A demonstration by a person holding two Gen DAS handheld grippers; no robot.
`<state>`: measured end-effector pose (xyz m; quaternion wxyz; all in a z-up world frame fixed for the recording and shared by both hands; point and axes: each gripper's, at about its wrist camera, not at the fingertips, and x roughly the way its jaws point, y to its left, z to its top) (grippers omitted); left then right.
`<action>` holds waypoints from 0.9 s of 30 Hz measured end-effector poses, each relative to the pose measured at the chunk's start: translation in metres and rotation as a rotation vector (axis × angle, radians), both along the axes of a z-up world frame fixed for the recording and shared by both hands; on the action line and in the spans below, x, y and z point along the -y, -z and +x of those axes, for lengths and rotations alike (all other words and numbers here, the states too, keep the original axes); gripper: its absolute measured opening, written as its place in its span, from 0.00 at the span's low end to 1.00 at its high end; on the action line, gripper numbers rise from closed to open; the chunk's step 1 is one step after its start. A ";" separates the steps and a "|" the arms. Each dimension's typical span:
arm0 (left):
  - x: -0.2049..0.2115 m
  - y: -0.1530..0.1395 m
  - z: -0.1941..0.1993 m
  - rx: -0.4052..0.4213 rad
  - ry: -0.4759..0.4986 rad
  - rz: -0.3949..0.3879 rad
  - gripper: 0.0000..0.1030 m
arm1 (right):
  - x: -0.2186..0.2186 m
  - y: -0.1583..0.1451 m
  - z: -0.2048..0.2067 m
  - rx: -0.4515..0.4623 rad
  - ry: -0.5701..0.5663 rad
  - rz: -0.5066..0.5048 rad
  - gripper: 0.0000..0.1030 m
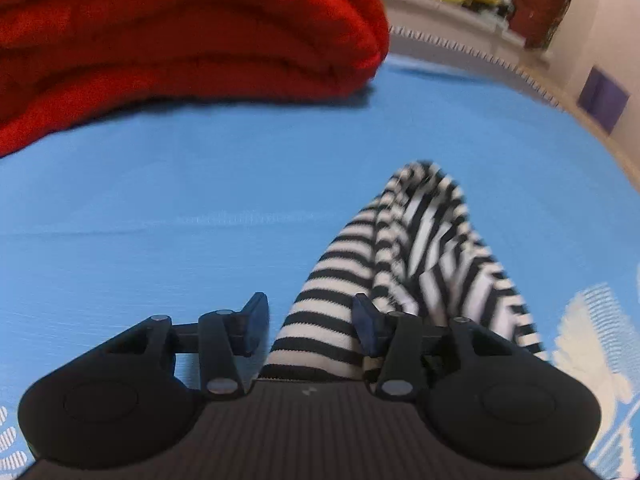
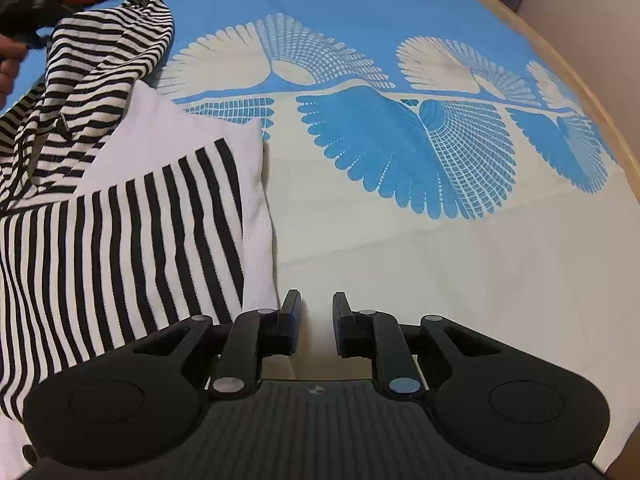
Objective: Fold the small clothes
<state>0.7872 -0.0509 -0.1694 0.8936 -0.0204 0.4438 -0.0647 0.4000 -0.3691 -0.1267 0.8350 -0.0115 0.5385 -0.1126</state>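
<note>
Right wrist view shows the striped garment (image 2: pixel 120 220) at left half-folded, sleeve still bunched upper left, while the left gripper (image 1: pixel 310 326) and right gripper (image 2: pixel 316 322) gape, holding nothing.

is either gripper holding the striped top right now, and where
Neither. The left gripper stands open around a striped sleeve, pads not pressing it; the right gripper is open over bare cloth.
</note>
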 end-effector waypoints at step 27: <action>-0.101 -0.115 -0.427 0.025 0.075 -0.148 0.29 | -0.013 -0.059 -0.010 0.195 0.049 0.277 0.26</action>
